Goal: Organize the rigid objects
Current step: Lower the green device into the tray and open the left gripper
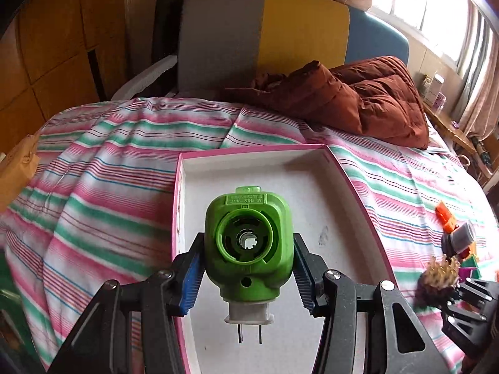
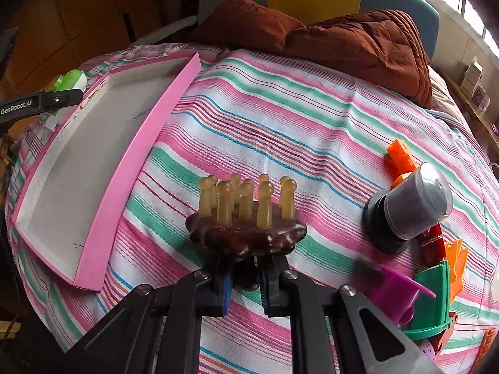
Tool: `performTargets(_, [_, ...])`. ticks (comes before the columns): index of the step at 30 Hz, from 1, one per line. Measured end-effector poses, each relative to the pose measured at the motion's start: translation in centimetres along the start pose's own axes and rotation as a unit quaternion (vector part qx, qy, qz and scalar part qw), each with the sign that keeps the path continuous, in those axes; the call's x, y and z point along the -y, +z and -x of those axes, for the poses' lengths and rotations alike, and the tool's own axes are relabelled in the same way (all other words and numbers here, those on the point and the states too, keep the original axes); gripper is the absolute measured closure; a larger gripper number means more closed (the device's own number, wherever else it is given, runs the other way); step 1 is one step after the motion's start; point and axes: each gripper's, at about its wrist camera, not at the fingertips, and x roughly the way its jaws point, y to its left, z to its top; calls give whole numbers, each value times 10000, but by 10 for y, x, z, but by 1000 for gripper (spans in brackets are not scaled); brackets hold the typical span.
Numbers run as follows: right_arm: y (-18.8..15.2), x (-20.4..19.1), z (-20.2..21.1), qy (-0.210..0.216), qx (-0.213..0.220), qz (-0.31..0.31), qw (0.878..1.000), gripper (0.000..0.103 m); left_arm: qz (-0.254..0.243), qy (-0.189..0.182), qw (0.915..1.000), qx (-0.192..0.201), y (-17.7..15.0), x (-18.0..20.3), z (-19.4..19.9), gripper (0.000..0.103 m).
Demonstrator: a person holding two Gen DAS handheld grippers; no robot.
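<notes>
Covering nearly everything, a bed (image 2: 280,118) under a sheet striped pink, green and white, with a rumpled rust-brown quilted blanket (image 1: 352,103) heaped at its far end. Behind that, a headboard (image 1: 299,28) in grey, yellow and blue panels, wooden cabinets at left, a bright curtained window at right.

Lying flat on the sheet, a shallow pink-walled cardboard box lid with a white inside (image 2: 146,137), nothing resting in it. Clustered at the right of the bed, well apart from the lid: a grey cylindrical jar on a black base (image 2: 411,205), an orange plastic piece (image 2: 400,155), plus purple, green and orange plastic shapes cut off by the edge and hard to tell apart.

Clamped on a green plastic plug-in unit with a white two-pin plug (image 1: 248,249), the left gripper (image 1: 249,280), pitched downward, holding it over the lid's near part; whether it touches the lid floor, impossible to tell. Pinched tight on the lower edge of a dark brown wooden massage comb with amber rubber-like knobs (image 2: 246,221), the right gripper (image 2: 244,283), also tilted down, knobs pointing up; contact with the sheet hidden beneath the comb.
</notes>
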Motion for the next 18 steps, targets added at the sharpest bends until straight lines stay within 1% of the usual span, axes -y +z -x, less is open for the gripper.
performTargets(7, [0, -1, 0, -34, 6, 10, 10000, 91, 56, 230, 9996, -147, 17, -4, -26, 51])
performTargets(14, [0, -1, -1, -55, 32, 14, 10000, 91, 41, 397, 9990, -188, 29, -10, -43, 51])
performTargets(18, [-1, -1, -1, -76, 47, 27, 10000, 91, -39, 564, 9982, -214, 33, -10, -55, 50])
